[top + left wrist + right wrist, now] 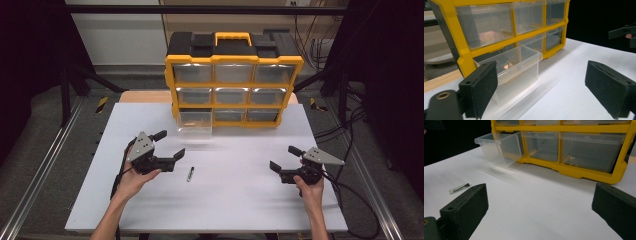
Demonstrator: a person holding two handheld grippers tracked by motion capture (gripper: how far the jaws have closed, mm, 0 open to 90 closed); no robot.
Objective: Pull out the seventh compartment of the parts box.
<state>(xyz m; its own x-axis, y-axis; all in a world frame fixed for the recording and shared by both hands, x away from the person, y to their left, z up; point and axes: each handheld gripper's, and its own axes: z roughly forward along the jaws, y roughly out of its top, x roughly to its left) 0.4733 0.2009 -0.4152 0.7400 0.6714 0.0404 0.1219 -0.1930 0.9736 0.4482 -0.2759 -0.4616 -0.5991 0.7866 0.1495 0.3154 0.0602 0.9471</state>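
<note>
Just right of the left gripper lies the small vial.

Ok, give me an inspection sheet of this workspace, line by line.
Surface: white table, bare in front.
Job's things: yellow drawer cabinet at the back; bottom-left clear drawer pulled out; small vial lying flat.
Clutter: nothing seen.
Grippers: left gripper open, beside the vial; right gripper open, holding nothing.
Cables: black cable trailing off the right gripper.
Surroundings: metal rails, dark floor, wall cables behind.
</note>
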